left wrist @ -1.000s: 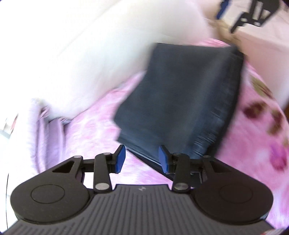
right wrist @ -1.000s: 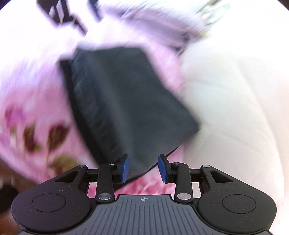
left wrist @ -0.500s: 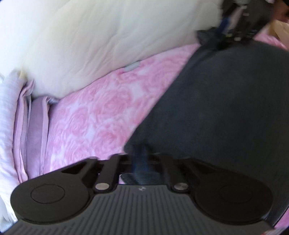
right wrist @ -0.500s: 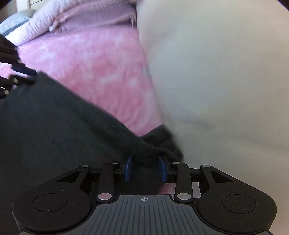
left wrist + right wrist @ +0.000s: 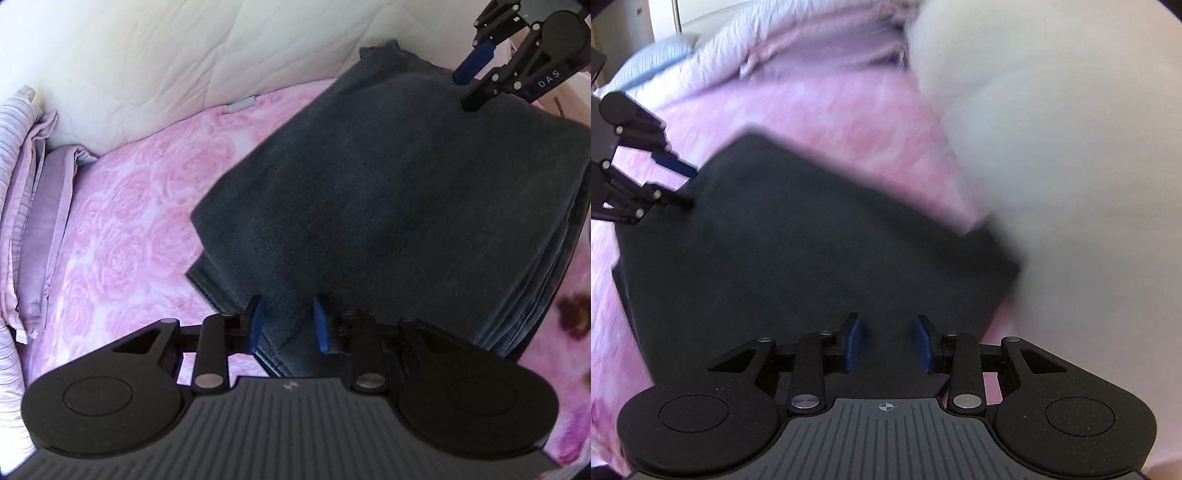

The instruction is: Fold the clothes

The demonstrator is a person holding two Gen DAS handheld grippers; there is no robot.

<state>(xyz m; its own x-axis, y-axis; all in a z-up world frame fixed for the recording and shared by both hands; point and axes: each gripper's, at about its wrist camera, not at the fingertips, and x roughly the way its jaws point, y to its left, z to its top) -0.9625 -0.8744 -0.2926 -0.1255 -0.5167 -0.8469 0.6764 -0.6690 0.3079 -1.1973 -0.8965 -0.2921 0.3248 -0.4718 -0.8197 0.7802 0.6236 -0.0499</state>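
Observation:
A dark grey folded garment (image 5: 388, 192) lies flat on the pink rose-print bedsheet (image 5: 122, 221); it also shows in the right wrist view (image 5: 798, 251). My left gripper (image 5: 287, 323) is open, its blue pads on either side of the garment's near corner. My right gripper (image 5: 888, 341) is open over the garment's opposite edge, next to the white duvet. Each gripper shows in the other's view: the right one (image 5: 476, 74) at the garment's far corner, the left one (image 5: 676, 181) at its left corner.
A white quilted duvet (image 5: 166, 55) lies bunched along the far side of the bed, and shows close at the right in the right wrist view (image 5: 1071, 147). Lilac striped pillows (image 5: 22, 206) lie at the left. The sheet's floral border (image 5: 569, 317) is at the right.
Both grippers, shut on the garment's corners half a second ago, have opened. The garment now lies flat in a smaller fold. Both grippers have drawn back a little.

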